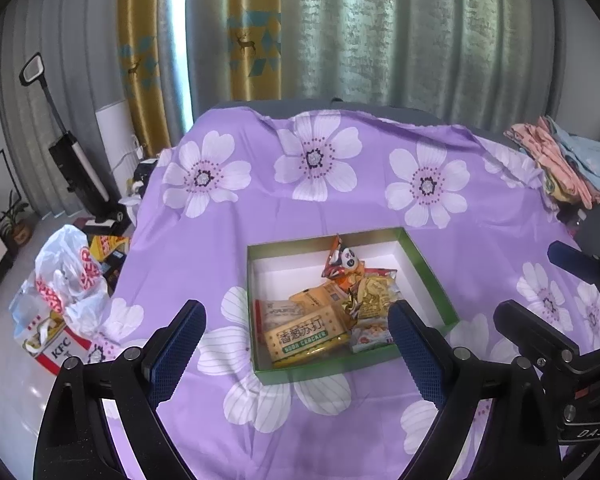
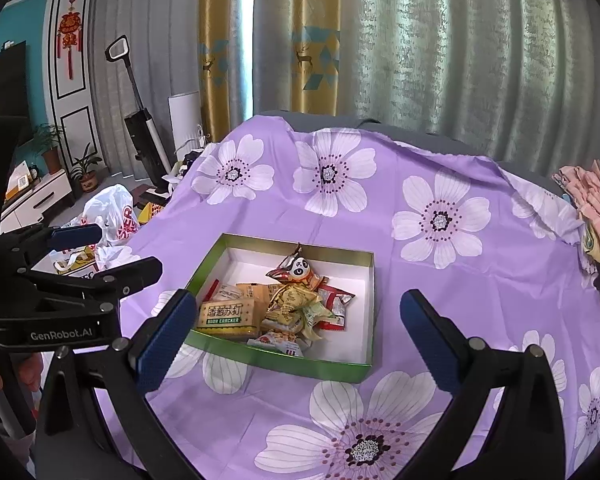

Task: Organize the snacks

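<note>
Now both wide open, empty: left gripper (image 1: 296,344), right gripper (image 2: 296,332). Hovering above shallow green cardboard box (image 2: 284,364) holding snack packets (image 2: 284,304).

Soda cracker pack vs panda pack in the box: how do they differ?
The soda cracker pack lies flat at the box's near-left corner; the panda pack stands propped atop the pile, further back. Cracker pack: yellow with green label; panda pack: orange, crinkled. Both are inside the box.
</note>
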A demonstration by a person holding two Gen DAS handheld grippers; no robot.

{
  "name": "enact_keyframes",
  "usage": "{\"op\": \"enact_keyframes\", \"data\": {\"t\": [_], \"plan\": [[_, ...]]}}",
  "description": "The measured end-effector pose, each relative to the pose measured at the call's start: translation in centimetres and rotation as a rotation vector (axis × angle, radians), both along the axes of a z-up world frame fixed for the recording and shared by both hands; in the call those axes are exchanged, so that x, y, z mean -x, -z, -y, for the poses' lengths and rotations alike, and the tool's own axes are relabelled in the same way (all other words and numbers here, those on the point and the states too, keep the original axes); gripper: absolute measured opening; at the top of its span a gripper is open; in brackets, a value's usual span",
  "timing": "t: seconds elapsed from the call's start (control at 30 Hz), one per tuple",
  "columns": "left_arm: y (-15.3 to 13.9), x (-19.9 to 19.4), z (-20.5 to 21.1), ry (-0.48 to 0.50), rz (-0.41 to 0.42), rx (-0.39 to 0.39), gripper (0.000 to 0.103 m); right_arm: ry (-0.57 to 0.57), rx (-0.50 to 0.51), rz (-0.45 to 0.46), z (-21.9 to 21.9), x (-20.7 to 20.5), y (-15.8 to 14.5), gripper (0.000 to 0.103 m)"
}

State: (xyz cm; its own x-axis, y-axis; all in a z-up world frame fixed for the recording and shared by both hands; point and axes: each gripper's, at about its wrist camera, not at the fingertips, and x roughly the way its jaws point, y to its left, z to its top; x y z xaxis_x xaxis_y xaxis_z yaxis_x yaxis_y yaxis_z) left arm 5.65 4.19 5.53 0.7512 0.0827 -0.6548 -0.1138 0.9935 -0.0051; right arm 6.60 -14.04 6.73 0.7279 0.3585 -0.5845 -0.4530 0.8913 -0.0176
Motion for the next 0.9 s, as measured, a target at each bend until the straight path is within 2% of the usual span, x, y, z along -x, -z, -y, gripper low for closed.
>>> {"op": "enact_keyframes", "data": {"t": [0.9], "plan": [[-0.23, 0.23, 0.20, 0.000, -0.001, -0.003, 0.092, -0.005, -0.002, 0.002, -0.40, 0.49, -0.44, 0.102]]}}
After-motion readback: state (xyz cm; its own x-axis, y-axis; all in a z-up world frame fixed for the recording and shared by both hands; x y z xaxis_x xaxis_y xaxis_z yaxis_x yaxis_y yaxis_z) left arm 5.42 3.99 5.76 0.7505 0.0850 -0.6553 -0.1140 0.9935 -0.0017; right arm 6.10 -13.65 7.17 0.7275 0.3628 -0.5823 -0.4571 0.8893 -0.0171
